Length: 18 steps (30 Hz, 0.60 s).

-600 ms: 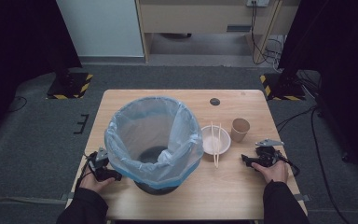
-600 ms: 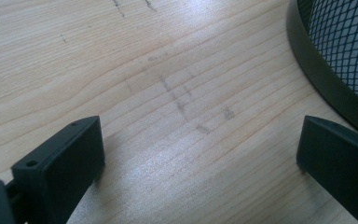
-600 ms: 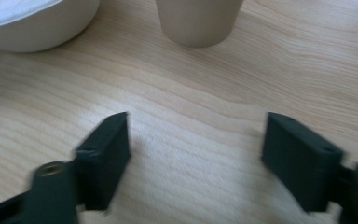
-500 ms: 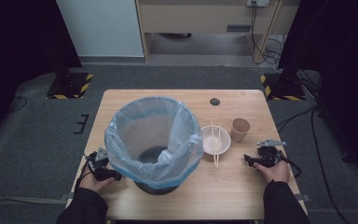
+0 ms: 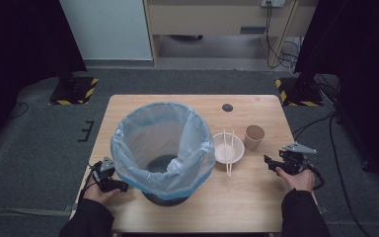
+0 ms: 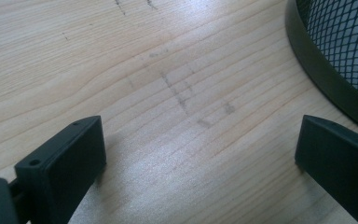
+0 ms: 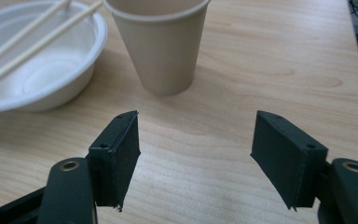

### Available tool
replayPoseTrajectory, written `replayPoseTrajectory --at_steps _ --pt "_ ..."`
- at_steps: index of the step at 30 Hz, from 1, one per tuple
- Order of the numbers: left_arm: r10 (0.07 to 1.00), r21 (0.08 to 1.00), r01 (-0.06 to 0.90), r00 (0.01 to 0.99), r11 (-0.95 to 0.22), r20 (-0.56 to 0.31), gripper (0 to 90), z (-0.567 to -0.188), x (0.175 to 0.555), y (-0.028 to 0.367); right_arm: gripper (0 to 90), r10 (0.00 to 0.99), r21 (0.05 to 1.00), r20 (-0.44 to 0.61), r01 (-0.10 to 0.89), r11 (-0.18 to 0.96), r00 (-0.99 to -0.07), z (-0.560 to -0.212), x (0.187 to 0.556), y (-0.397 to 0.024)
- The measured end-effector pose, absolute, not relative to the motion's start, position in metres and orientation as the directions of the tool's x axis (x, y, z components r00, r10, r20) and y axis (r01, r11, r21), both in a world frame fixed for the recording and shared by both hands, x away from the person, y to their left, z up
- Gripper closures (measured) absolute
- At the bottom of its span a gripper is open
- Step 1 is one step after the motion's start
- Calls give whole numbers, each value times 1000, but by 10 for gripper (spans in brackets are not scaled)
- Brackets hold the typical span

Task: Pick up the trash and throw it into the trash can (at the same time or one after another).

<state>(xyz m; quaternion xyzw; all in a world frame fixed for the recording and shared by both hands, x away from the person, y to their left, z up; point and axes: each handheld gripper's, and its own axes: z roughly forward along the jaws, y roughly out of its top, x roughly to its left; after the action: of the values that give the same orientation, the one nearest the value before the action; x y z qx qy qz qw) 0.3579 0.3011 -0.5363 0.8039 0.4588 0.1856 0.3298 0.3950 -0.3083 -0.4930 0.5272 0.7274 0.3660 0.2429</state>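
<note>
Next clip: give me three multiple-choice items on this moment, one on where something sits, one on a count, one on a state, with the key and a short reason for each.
1. Where does the paper cup stand?
A. inside the bin
B. on the table, beside the white bowl, on its far right
C. in the bowl

2. How many chopsticks lie across the bowl?
A. one
B. two
C. four

3. How do the jaws of the right gripper stand?
A. open, with nothing between them
B. shut on the cup
C. shut on a chopstick

Key: 1 B, the high view shows the cup upright on the wood next to the bowl. 2 B, two pale sticks rest on the bowl's rim. 3 A, the right gripper view shows bare table between the parted jaws, short of the cup.
</note>
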Motion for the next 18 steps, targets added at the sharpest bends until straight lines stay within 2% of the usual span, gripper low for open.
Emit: replayPoseTrajectory --at_steps 8,18 --pt "864 698 620 504 -359 -3 0 -536 357 300 362 943 837 26 523 160 -330 -471 395 -303" --pt "867 698 622 499 -355 -3 0 -536 357 299 360 939 864 -13 468 183 -344 -446 400 -287"
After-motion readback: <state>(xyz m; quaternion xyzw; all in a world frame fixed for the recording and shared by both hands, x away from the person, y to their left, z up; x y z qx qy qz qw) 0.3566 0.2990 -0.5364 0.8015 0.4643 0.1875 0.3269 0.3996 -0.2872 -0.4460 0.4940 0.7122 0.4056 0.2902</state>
